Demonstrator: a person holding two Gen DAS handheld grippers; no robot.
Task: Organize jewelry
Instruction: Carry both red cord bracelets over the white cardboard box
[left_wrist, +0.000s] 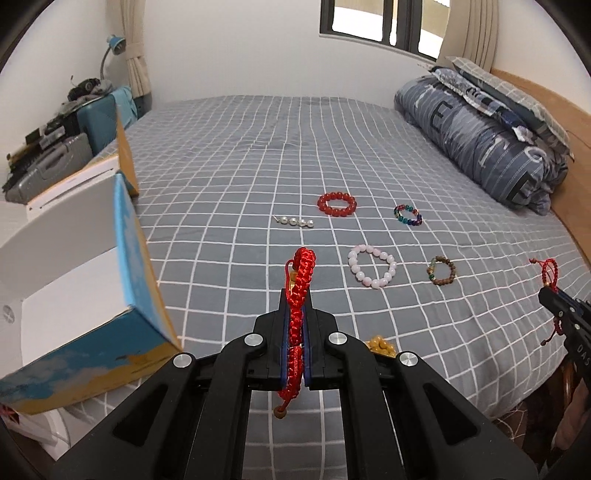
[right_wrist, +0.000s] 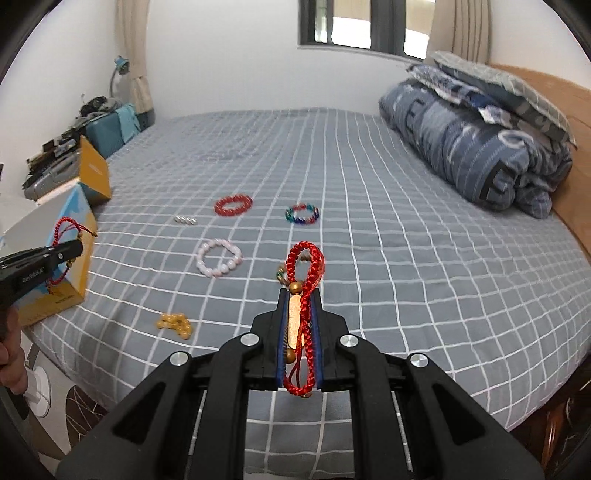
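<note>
Bed (left_wrist: 258, 155) with grey grid sheet fills room below window (left_wrist: 373, 22); folded blue quilt (left_wrist: 480, 136) by wooden headboard. Open box (left_wrist: 122, 295) at bed's left edge. Left gripper (left_wrist: 296, 295) clamped on red braided bracelet (left_wrist: 301, 280), beside box. Right gripper (right_wrist: 299, 295) clamped on red cord bracelet (right_wrist: 306, 266). Loose on sheet: pink bead bracelet (left_wrist: 371, 266), red bead bracelet (left_wrist: 337, 204).

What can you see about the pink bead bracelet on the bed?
The pink bead bracelet is a closed ring of round, glossy, pale pink beads, like polished stone. It lies flat on the grey checked bedsheet, a bit uneven in shape. Nothing else touches it; neither gripper is near it.
</note>
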